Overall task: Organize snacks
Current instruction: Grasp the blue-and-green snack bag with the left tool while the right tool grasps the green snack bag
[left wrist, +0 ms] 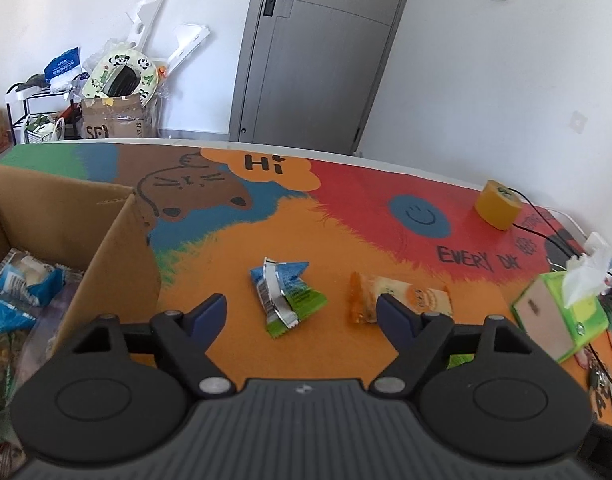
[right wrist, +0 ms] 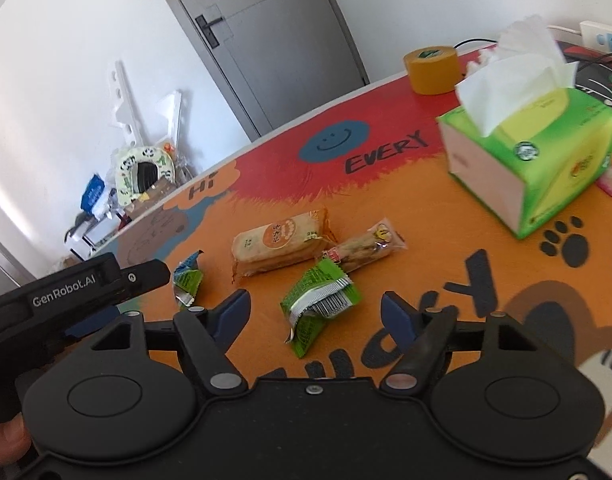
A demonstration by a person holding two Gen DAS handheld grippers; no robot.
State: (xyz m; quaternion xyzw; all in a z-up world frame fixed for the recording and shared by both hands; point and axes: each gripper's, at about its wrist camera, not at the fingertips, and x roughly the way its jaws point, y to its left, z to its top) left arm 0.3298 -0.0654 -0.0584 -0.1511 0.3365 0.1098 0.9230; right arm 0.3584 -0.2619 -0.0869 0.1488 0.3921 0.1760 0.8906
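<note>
1. Several snack packets are already seen inside the cardboard box at the worktop's left.
2. Four snacks are left on the worktop: a blue-green packet, a green packet, an orange cracker pack, a brown packet.
3. The left gripper and right gripper are held with jaws released, nothing grasped.

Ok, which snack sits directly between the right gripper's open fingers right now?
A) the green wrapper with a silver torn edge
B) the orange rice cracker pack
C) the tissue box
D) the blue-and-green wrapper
A: in the right wrist view, the green wrapper lies on the mat between the open fingers of the right gripper, untouched.
</note>
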